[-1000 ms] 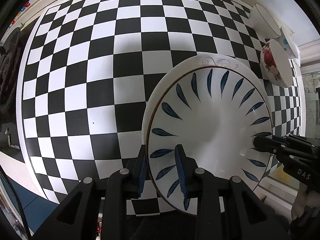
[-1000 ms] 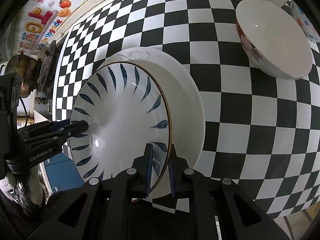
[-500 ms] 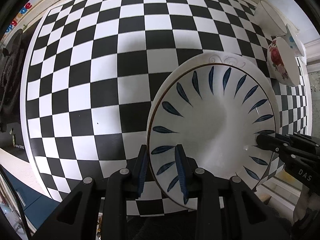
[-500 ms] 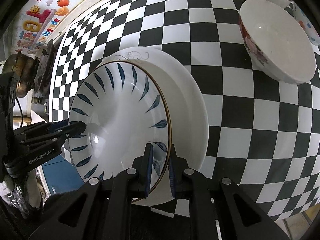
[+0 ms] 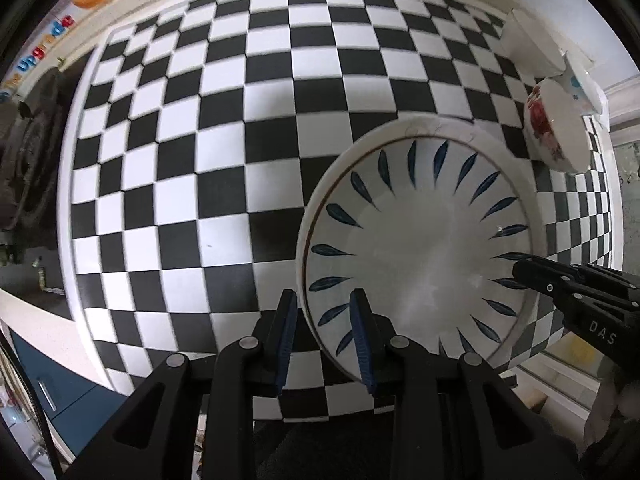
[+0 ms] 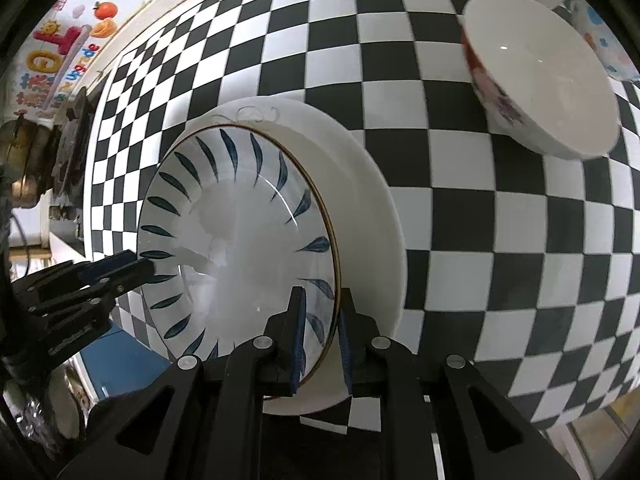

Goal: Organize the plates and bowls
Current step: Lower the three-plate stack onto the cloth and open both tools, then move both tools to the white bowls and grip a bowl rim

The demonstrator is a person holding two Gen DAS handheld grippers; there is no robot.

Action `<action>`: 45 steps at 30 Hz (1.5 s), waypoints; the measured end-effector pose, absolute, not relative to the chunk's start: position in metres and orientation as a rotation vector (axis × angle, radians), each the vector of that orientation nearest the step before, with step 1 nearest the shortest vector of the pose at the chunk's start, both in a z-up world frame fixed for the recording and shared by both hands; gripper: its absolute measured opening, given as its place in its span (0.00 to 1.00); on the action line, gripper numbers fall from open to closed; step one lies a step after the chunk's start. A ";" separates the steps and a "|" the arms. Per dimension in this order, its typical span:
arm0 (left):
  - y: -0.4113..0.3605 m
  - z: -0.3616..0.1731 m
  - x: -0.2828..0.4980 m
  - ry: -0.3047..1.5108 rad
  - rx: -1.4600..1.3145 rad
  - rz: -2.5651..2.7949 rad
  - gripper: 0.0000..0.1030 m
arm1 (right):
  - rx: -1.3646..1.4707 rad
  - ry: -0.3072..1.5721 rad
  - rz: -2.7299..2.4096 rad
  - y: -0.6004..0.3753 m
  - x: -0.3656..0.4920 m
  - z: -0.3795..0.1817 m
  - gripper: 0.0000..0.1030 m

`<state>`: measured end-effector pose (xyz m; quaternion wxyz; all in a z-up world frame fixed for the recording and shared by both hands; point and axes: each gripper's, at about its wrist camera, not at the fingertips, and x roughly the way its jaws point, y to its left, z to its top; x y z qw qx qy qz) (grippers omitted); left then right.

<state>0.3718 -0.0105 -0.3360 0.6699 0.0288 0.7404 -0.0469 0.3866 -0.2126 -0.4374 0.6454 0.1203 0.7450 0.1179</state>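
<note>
A blue-leaf plate (image 5: pixel 420 248) (image 6: pixel 240 240) lies on a larger white plate (image 5: pixel 440 128) (image 6: pixel 360 200) that has a thin scroll mark on its rim. Both are on the checkered table (image 5: pixel 240 120). My left gripper (image 5: pixel 324 336) points straight down and is shut on the blue-leaf plate's near rim. My right gripper (image 6: pixel 320 336) straddles the opposite rim. Its jaws are opening, with the rim still between the pads. Each gripper shows in the other's view, the right gripper (image 5: pixel 520 268) and the left gripper (image 6: pixel 148 268).
A white bowl with red flowers (image 5: pixel 560 132) (image 6: pixel 540 80) stands at the table's far right. Beside it are a blue-dotted bowl (image 5: pixel 580 84) and a plain white bowl (image 5: pixel 528 40). A dark stove (image 5: pixel 28 152) lies beyond the left edge, with blue cabinets (image 5: pixel 48 380) below.
The left wrist view has pulled back, showing more table, and the plates sit further right in it. The right gripper's fingers stand slightly wider on the rim.
</note>
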 end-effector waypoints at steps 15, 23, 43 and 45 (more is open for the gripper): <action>-0.009 -0.212 0.358 1.574 0.028 -0.229 0.24 | 0.219 1.512 0.188 -0.199 0.362 -0.279 0.18; -0.003 -0.187 0.350 1.540 0.008 -0.261 0.25 | 0.203 1.493 0.203 -0.187 0.341 -0.242 0.18; -0.106 -0.266 0.454 1.559 -0.098 -0.353 0.29 | 0.396 1.428 0.004 -0.318 0.413 -0.305 0.50; -0.128 -0.284 0.469 1.586 -0.105 -0.362 0.30 | 0.427 1.448 -0.029 -0.343 0.430 -0.331 0.50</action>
